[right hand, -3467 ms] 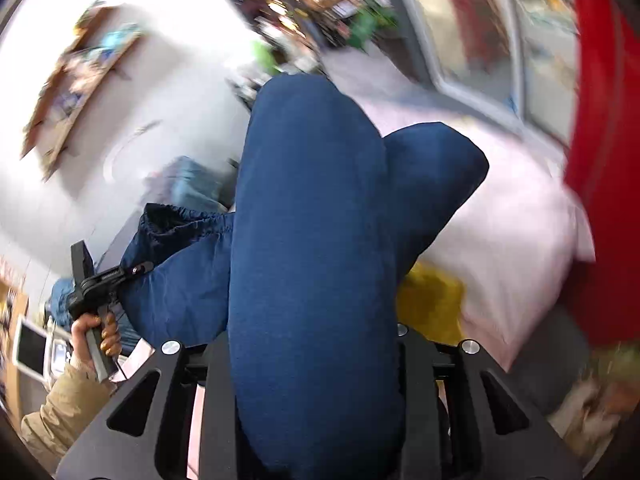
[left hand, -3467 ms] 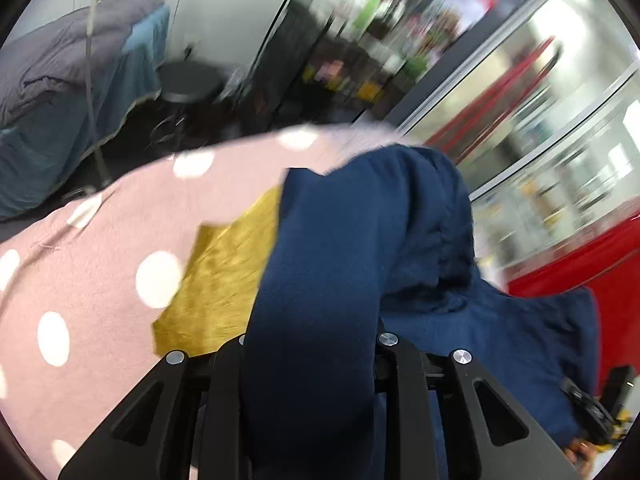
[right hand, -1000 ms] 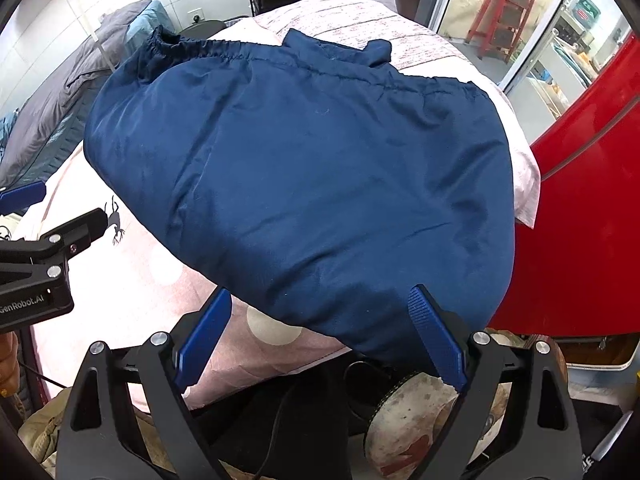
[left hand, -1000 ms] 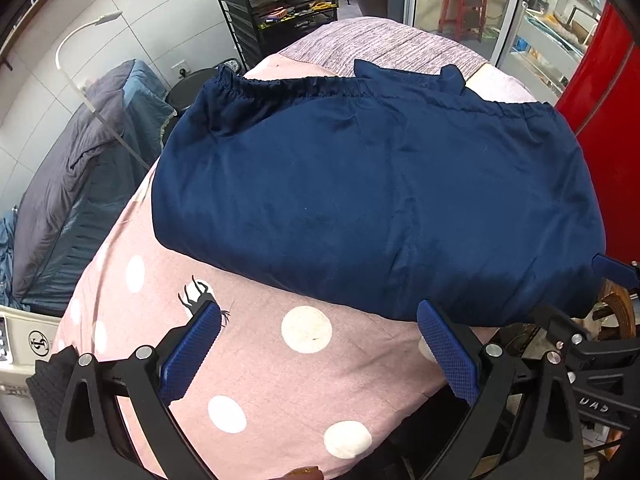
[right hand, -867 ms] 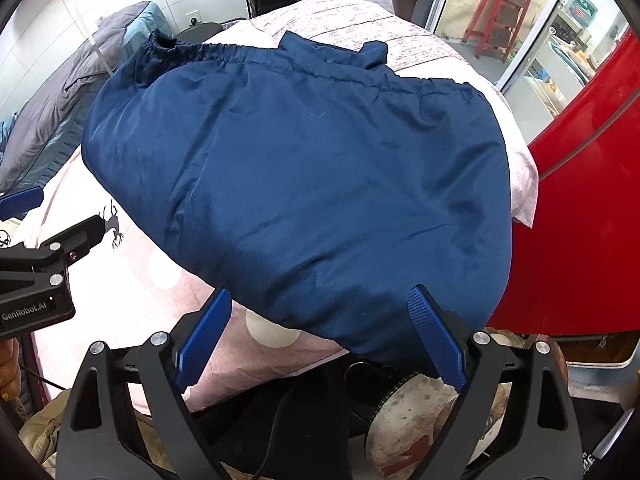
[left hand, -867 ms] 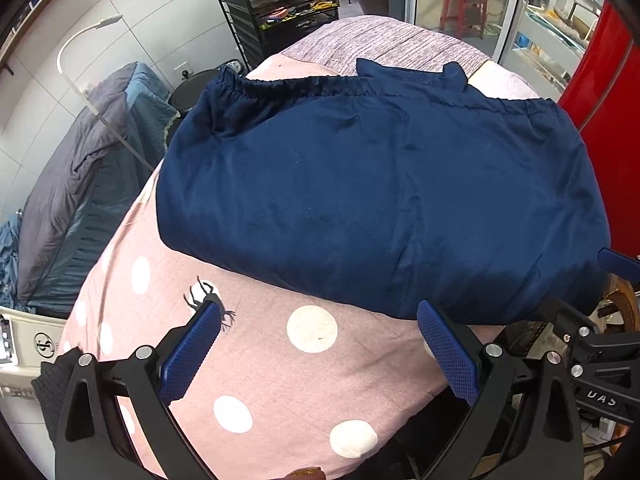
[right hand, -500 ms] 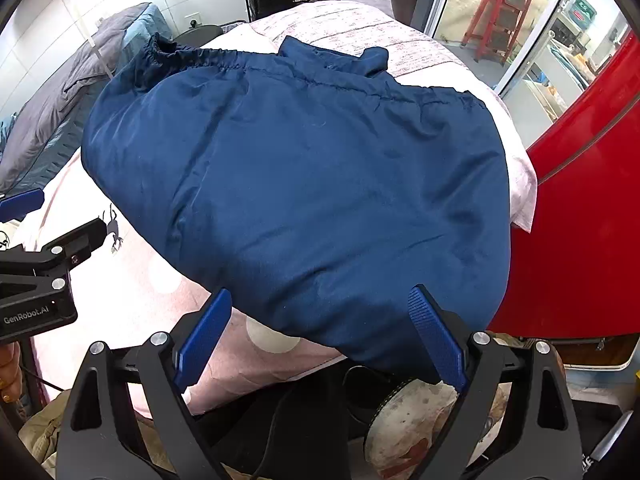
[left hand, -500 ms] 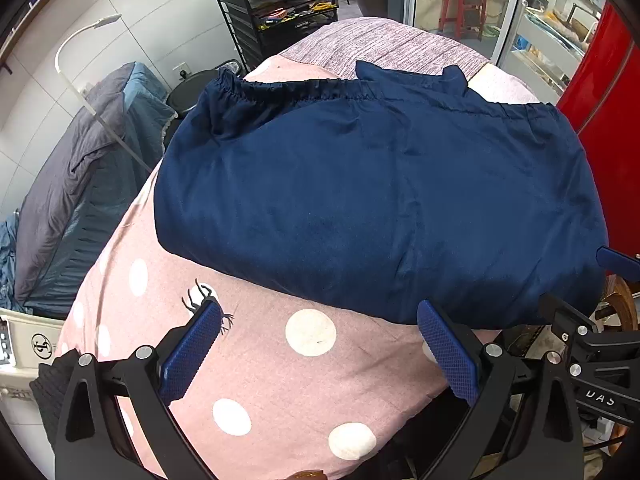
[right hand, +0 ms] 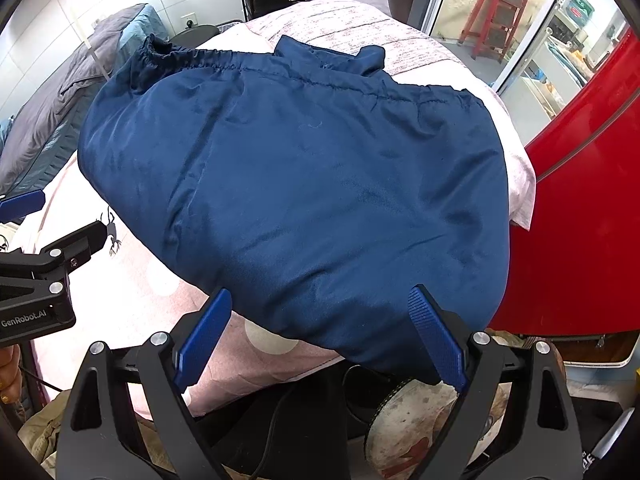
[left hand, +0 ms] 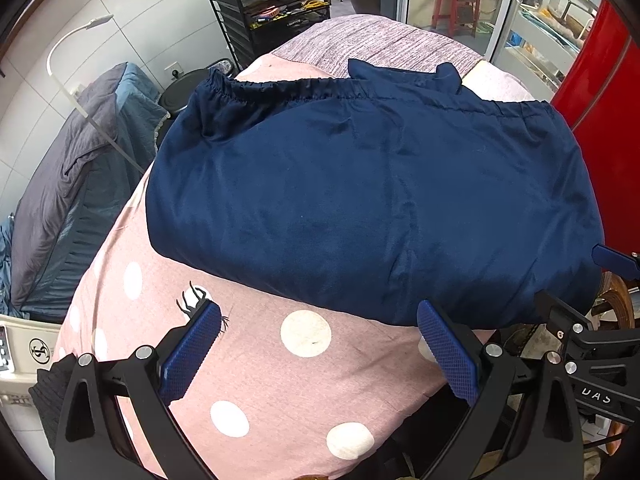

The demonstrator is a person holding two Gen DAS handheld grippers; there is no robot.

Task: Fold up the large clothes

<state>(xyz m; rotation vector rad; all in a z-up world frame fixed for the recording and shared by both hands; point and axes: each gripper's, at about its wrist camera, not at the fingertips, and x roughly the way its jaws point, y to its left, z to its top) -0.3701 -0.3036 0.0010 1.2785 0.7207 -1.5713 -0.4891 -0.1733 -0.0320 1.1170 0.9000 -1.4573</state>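
On the pink dotted sheet (left hand: 256,364) of the bed lies the navy garment (left hand: 372,196), folded over into a broad slab with its gathered elastic hem (left hand: 288,87) along the far edge and a collar-like flap (left hand: 404,74) sticking out beyond it. Its right end hangs over the bed's corner beside the red panel (right hand: 580,216). Both tools are held back at the near edge, neither touching the cloth: the left tool (left hand: 318,354) has its blue-padded jaws spread wide and empty above the sheet, and the right tool (right hand: 320,338) is likewise spread and empty, just short of the garment's near fold (right hand: 320,320). Each tool shows at the margin of the other's view, so they stand side by side, well apart. My reading is that one fold has been laid down and let go, and the step in hand is a pause to size up the next fold. The slab looks too wide to count as finished; a likely next move is to bring one end across the other, which would call for each tool to close on a corner of the same end, pinching all layers together so that the slippery cloth does not slide apart. The overhanging right end seems the easier one to take, since its edge is free of the bed.
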